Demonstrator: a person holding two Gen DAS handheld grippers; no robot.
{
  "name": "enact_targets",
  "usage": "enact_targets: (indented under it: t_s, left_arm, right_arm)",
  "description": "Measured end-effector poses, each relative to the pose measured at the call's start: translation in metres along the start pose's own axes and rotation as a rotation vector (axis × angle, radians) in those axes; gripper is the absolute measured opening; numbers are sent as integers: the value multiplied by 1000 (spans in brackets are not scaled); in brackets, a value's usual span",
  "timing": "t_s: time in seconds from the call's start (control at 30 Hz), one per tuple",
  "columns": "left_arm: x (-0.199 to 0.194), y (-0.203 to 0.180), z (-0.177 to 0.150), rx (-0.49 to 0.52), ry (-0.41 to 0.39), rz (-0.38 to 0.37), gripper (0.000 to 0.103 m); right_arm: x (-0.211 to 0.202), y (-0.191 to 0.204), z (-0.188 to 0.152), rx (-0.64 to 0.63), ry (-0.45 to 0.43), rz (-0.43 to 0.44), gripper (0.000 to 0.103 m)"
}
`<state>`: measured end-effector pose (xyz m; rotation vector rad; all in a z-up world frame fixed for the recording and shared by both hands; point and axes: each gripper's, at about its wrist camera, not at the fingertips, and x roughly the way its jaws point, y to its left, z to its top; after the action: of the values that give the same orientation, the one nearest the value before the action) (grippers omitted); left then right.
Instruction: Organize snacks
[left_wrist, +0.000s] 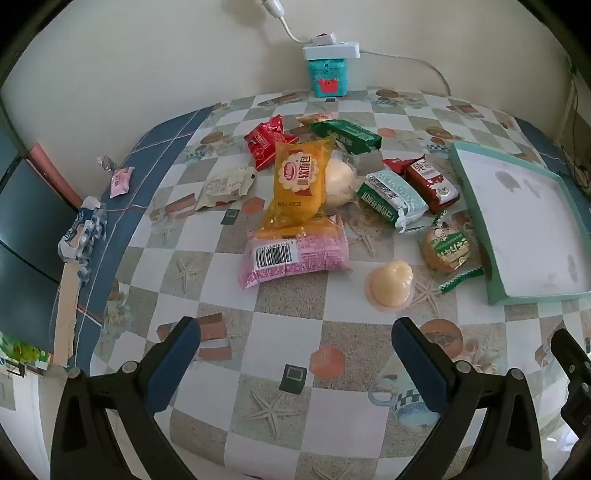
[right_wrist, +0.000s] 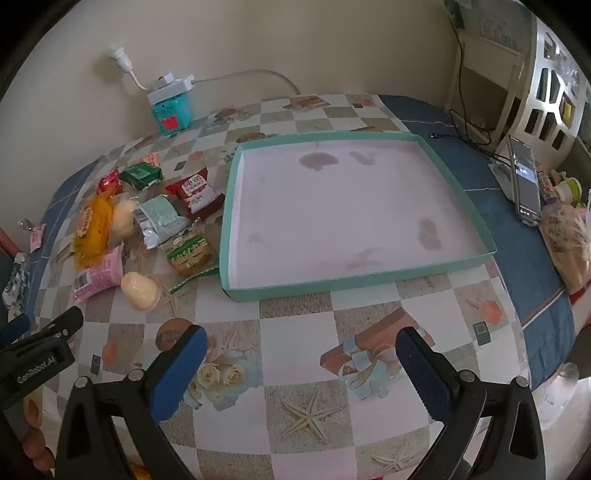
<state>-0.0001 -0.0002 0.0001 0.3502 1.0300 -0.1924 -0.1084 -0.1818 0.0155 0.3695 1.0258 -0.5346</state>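
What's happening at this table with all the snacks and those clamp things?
A person is holding a two-finger claw in each hand, about to tidy snacks. Both the left claw and the right claw are open and hold nothing, hovering over the checkered tablecloth. The snacks, such as the yellow bread packet and the jelly cup, lie in a loose pile beside the teal tray, which has nothing in it yet.
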Motion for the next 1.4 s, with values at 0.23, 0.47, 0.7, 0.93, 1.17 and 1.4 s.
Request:
enact_targets:
  t_s: [0.23, 0.47, 0.7, 0.93, 1.17, 1.4]
  left_arm:
    - [0, 0, 0, -8, 9, -14, 103]
    - [1, 3, -2, -12, 13, -12, 103]
    - [1, 3, -1, -9, 15, -10, 103]
    - [3, 2, -2, -2, 20, -3, 103]
    - [4, 3, -2, -3, 26, -4, 103]
    - [5, 3, -2, -4, 31, -1, 103]
  right_arm:
    - [1, 3, -5, -3, -4, 2, 103]
    - [-6, -4, 16, -12, 3, 3, 103]
    - [-7, 2, 1, -17, -30, -9, 103]
    - [-8, 1, 1, -18, -31, -10, 103]
    - [-8, 1, 1, -17, -31, -10, 103]
    - [-8, 1, 1, -15, -31, -10, 103]
